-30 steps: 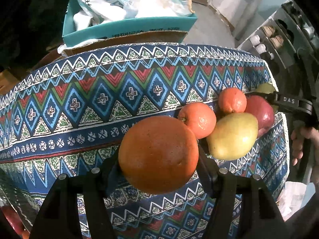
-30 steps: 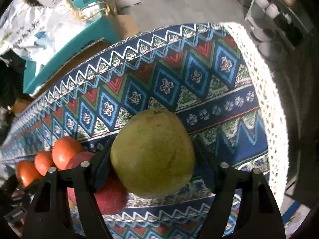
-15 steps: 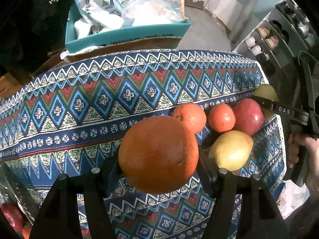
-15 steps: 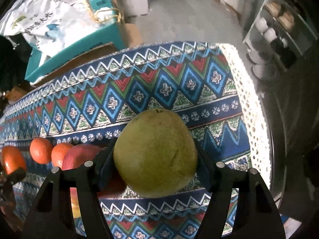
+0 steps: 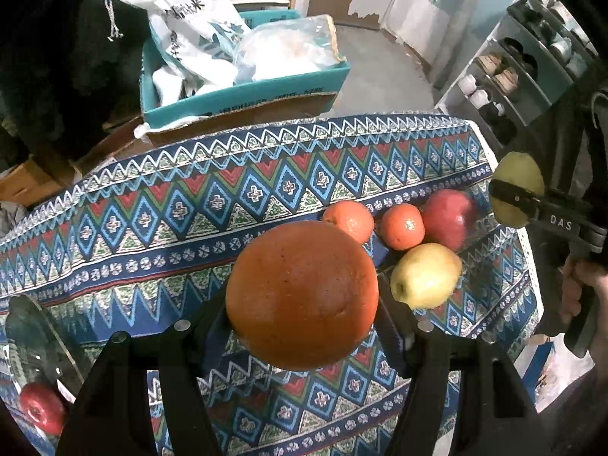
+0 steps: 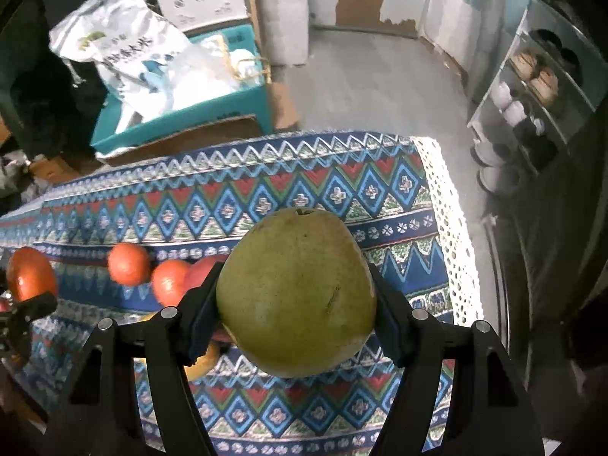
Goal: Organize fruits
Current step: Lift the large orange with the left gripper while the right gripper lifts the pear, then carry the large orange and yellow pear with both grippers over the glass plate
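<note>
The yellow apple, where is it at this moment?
In the left wrist view the yellow apple lies on the patterned cloth, right of the held orange and just in front of a red apple.

Right claw (image 6: 296, 300) grips a green pear (image 6: 296, 292) above the patterned tablecloth (image 6: 304, 174).

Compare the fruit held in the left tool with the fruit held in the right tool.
The large orange in the left tool is deep orange and round; the green pear in the right tool is yellow-green, speckled and narrows toward its top. Both are clamped between two fingers above the patterned tablecloth.
</note>
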